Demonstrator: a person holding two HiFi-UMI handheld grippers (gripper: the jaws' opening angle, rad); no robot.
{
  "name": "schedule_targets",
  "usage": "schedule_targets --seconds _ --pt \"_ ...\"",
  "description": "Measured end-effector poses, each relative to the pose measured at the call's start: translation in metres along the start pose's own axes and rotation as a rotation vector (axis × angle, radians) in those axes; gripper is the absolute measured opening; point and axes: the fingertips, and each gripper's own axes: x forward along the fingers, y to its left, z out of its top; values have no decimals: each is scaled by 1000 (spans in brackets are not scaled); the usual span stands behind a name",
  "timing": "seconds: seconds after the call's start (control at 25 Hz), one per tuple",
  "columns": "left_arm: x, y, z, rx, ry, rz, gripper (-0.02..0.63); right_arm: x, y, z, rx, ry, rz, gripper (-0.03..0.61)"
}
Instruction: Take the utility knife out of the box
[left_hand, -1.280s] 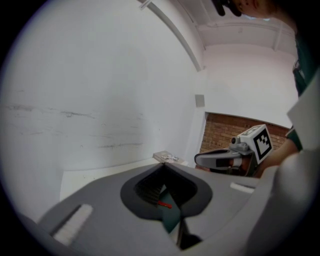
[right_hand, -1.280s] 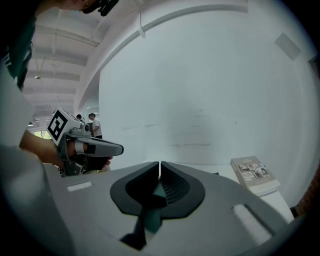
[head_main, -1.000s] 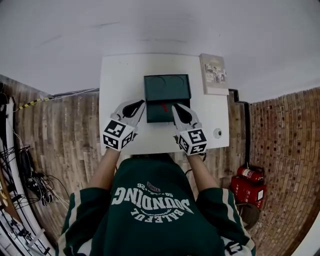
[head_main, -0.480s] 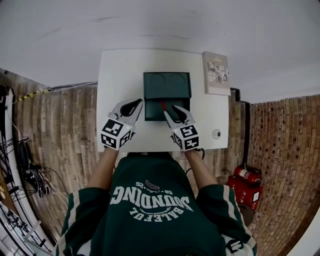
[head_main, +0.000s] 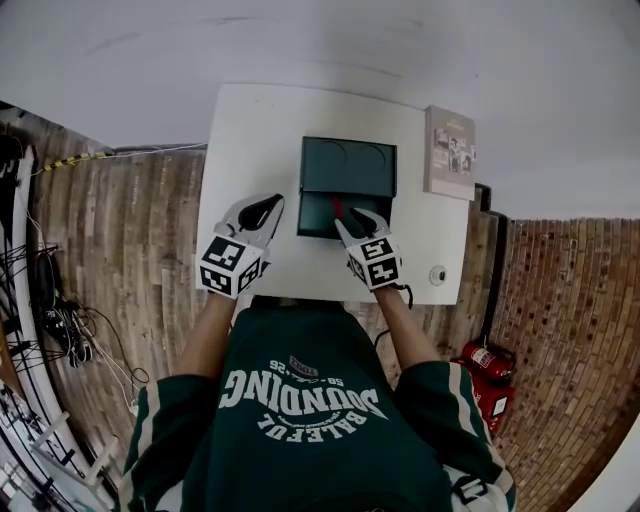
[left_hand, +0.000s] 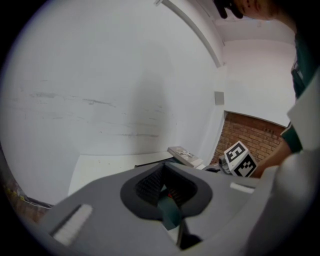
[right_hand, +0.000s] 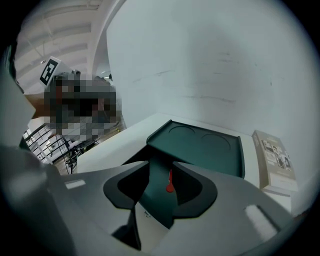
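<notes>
A dark green box (head_main: 348, 170) lies open on the white table (head_main: 250, 140), its lid folded back. In its near half lies the red utility knife (head_main: 338, 208). My right gripper (head_main: 357, 218) hangs over that half, tilted down, just this side of the knife. Its jaws are opening with nothing between the pads. In the right gripper view the knife (right_hand: 170, 181) and the lid (right_hand: 200, 145) show through the gap. My left gripper (head_main: 270, 207) hovers left of the box, apart from it. It stands slightly open, with green showing through its gap (left_hand: 170, 210).
A printed booklet (head_main: 450, 152) lies at the table's right edge, and a small round white object (head_main: 437, 274) sits near the front right corner. A red fire extinguisher (head_main: 483, 358) stands on the floor to the right. Cables hang at the far left.
My right gripper has dropped toward the box's near half, closer to the knife, and tipped further down. The left gripper has sunk a little beside the box.
</notes>
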Motion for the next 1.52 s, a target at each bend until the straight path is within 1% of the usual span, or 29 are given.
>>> schedule_targets --seconds 0.32,0.6,1.04,1.28,1.52 --pt "-11 14 -8 -39 0 62 52 23 -4 -20 -56 120 42 120" --pt "-24 25 -17 -71 2 117 52 46 -8 -41 -112 245 67 118" --pt "-52 47 -28 -118 -1 209 52 70 -17 -60 -170 407 28 118" --pt "-67 58 -34 -138 -3 237 52 78 -17 -69 -178 444 21 117" --pt "-72 62 -36 -136 -2 232 52 78 -17 -67 -166 450 0 117"
